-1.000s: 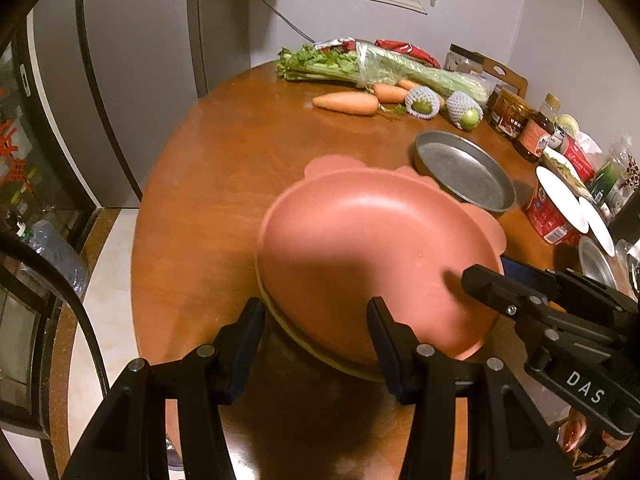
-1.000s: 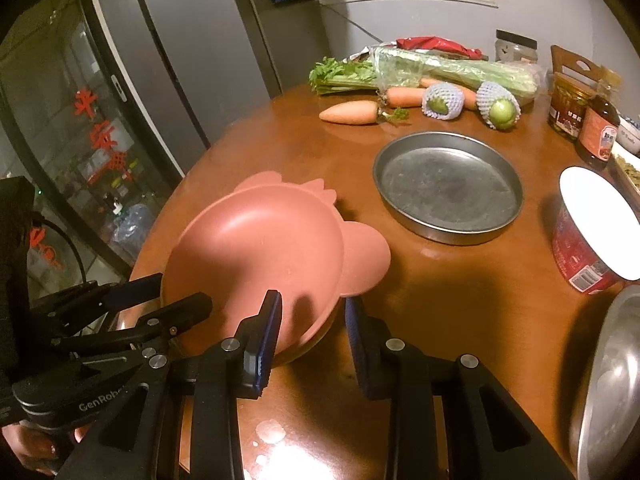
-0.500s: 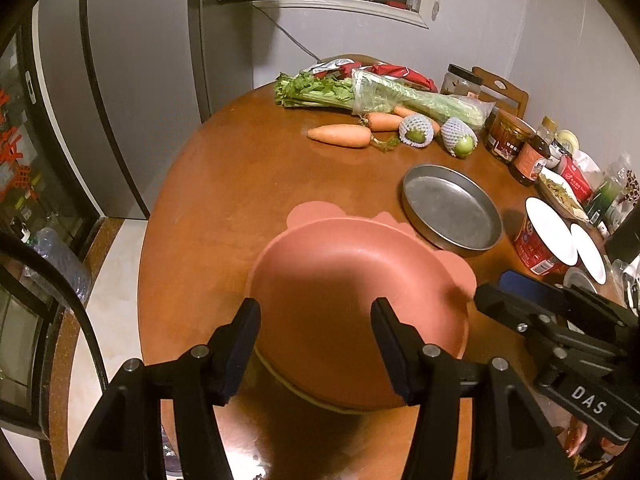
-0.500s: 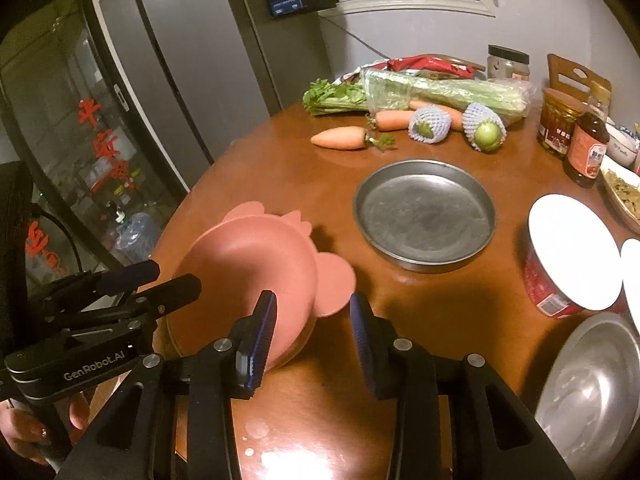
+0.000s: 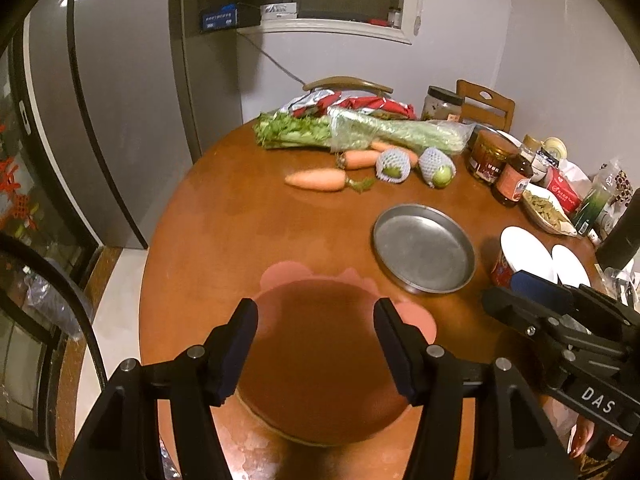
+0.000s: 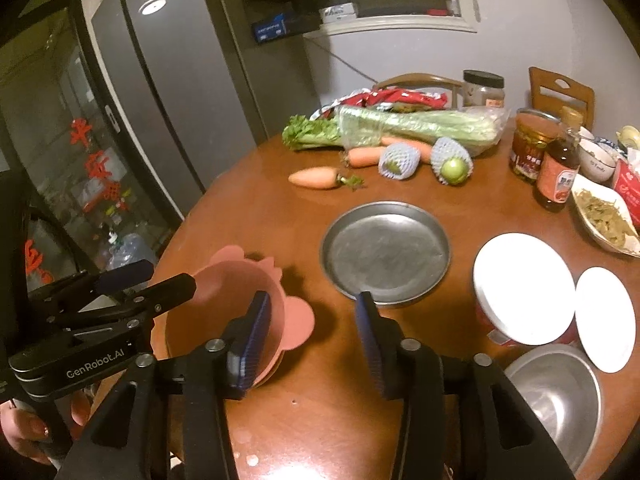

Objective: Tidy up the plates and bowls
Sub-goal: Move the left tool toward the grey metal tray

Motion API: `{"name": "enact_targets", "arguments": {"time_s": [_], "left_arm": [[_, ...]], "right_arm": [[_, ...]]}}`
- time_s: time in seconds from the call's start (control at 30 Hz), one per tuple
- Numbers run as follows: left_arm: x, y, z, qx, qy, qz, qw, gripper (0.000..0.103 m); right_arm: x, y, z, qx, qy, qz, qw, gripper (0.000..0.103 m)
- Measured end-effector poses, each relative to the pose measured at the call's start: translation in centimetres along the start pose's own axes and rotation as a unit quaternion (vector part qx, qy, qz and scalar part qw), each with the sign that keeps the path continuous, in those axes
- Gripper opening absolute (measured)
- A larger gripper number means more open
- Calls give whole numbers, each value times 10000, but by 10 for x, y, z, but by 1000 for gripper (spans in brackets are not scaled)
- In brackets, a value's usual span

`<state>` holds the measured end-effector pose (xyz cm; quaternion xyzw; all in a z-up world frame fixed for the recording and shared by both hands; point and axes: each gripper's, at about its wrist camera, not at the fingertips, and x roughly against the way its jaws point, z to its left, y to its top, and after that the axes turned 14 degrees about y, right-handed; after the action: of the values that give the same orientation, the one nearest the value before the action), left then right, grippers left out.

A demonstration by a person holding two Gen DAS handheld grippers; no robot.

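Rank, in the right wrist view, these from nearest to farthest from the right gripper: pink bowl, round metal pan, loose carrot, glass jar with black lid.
1. Pink bowl, just left of the right gripper.
2. Round metal pan, ahead.
3. Loose carrot, mid-table.
4. Glass jar with black lid, far edge.

- A round wooden table [image 6: 256, 208] carries everything.
- Near edge: pink bowl [image 6: 240, 296], perhaps stacked on another.
- Middle: metal plate [image 6: 386, 252].
- Right: two white-lidded tubs [image 6: 524, 288], a steel bowl [image 6: 560, 396].
- Far side: celery [image 6: 400, 126], carrots [image 6: 314, 178], netted fruit [image 6: 452, 160], jars and a sauce bottle [image 6: 558, 172].
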<state>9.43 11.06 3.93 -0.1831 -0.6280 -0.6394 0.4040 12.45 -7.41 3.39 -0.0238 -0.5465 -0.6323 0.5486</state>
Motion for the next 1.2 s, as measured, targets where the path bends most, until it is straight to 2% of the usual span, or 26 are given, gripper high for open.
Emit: {"name": "enact_targets", "arguments": {"time_s": [0.33, 0.63, 0.9, 1.2], "left_arm": [[12, 28, -24, -247, -165, -285, 9992, 60], [7, 66, -45, -608, -306, -446, 9967, 60], [-15, 96, -56, -803, -494, -269, 9952, 61], [-60, 102, -68, -922, -473, 104, 9946, 61]], "right_arm": [[32, 18, -9, -168, -274, -429, 9986, 52], [49, 30, -23, -499, -403, -764, 9950, 53], [49, 39, -35, -840, -618, -904, 9904, 54], [26, 39, -43, -1020, -659, -834, 9891, 54]]}}
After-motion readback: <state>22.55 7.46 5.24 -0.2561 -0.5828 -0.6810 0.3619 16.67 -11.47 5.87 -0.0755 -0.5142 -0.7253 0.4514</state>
